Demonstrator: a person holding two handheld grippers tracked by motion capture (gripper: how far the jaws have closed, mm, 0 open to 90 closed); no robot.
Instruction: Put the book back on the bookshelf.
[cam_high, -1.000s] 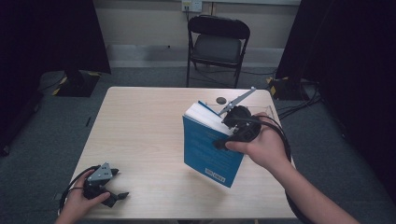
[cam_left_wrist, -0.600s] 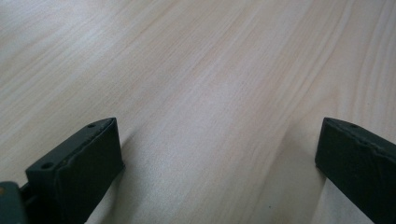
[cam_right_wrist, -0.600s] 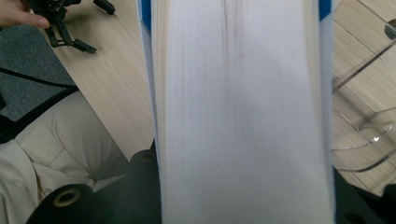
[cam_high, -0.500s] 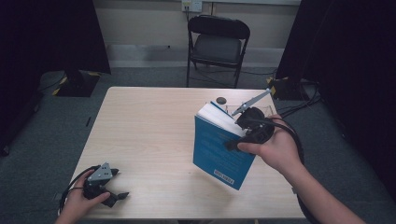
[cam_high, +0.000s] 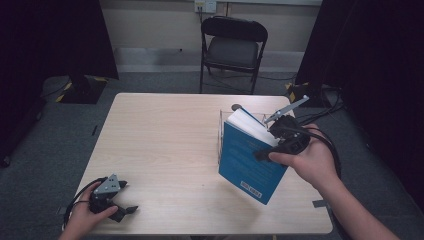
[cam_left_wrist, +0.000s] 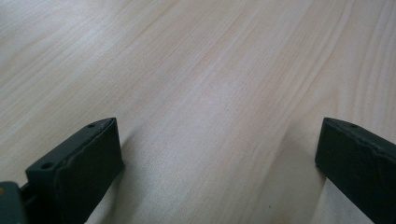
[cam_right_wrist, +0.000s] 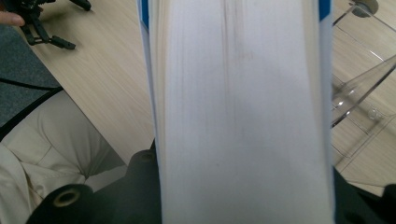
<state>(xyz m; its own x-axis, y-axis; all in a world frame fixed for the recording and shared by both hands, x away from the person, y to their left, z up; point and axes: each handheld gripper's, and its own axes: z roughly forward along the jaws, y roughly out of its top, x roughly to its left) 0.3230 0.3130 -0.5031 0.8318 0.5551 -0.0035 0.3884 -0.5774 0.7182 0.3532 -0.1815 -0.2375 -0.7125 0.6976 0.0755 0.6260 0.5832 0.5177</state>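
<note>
A thick blue-covered book hangs tilted over the right side of the table, its white page edges facing up. My right gripper is shut on it across its thickness, one black jaw on each cover, and a hand wraps the gripper body. Just behind the book stands a clear acrylic holder, also seen past the pages. My left gripper rests near the table's front left corner, held by a hand. Its jaws stand wide open over bare wood, with nothing between them.
The light wooden table has its front edge close to both hands. A small dark round object lies by the holder. A black folding chair stands beyond the far edge. Cables trail on the floor at right.
The right gripper has carried the blue book to the right, closer to the clear holder. The left gripper and its hand have stayed where they were.
</note>
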